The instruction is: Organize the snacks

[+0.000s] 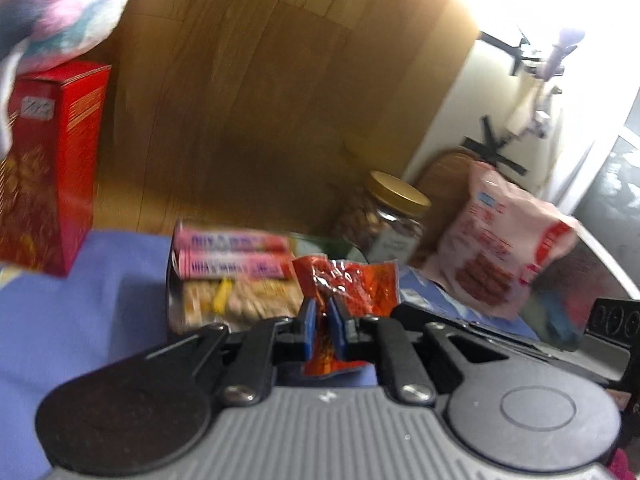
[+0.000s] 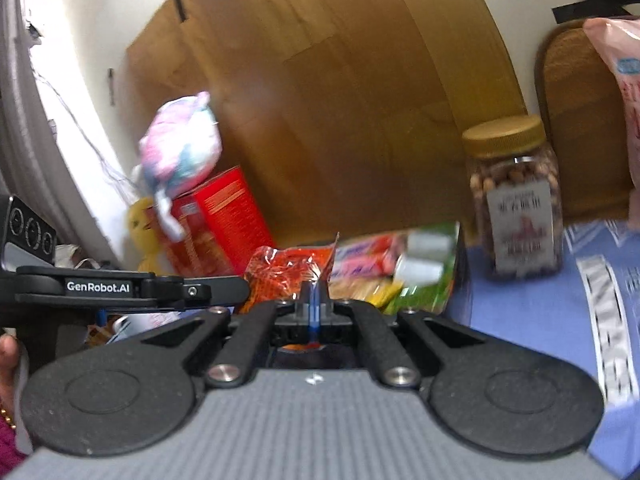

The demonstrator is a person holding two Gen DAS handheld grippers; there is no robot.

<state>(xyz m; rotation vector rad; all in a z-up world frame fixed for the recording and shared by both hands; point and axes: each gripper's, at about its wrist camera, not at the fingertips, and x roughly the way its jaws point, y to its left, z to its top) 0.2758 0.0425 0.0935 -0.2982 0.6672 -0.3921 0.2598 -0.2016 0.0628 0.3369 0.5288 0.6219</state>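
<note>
A crinkled red-orange snack packet (image 1: 348, 284) (image 2: 286, 272) hangs in the air between both grippers. My left gripper (image 1: 322, 308) is shut on its lower middle, blue pads pressing the foil. From the right, my right gripper (image 1: 404, 308) reaches the packet's edge; in its own view the right gripper (image 2: 314, 294) is shut with orange foil showing under its fingers. In the right wrist view my left gripper (image 2: 236, 289) comes in from the left to the same packet. Just behind stands a dark tray (image 1: 173, 280) of snacks: pink bars (image 1: 232, 254) (image 2: 368, 258), a peanut pack (image 1: 240, 300) and green packs (image 2: 428, 280).
A blue cloth (image 1: 80, 312) (image 2: 532, 320) covers the surface. A gold-lidded nut jar (image 1: 394, 216) (image 2: 516, 208) and a pink bag (image 1: 500, 252) (image 2: 624, 100) stand right of the tray. A red box (image 1: 52, 168) (image 2: 224, 220) topped by a plush toy (image 1: 60, 12) (image 2: 180, 148) stands left, before a wooden board (image 1: 280, 100).
</note>
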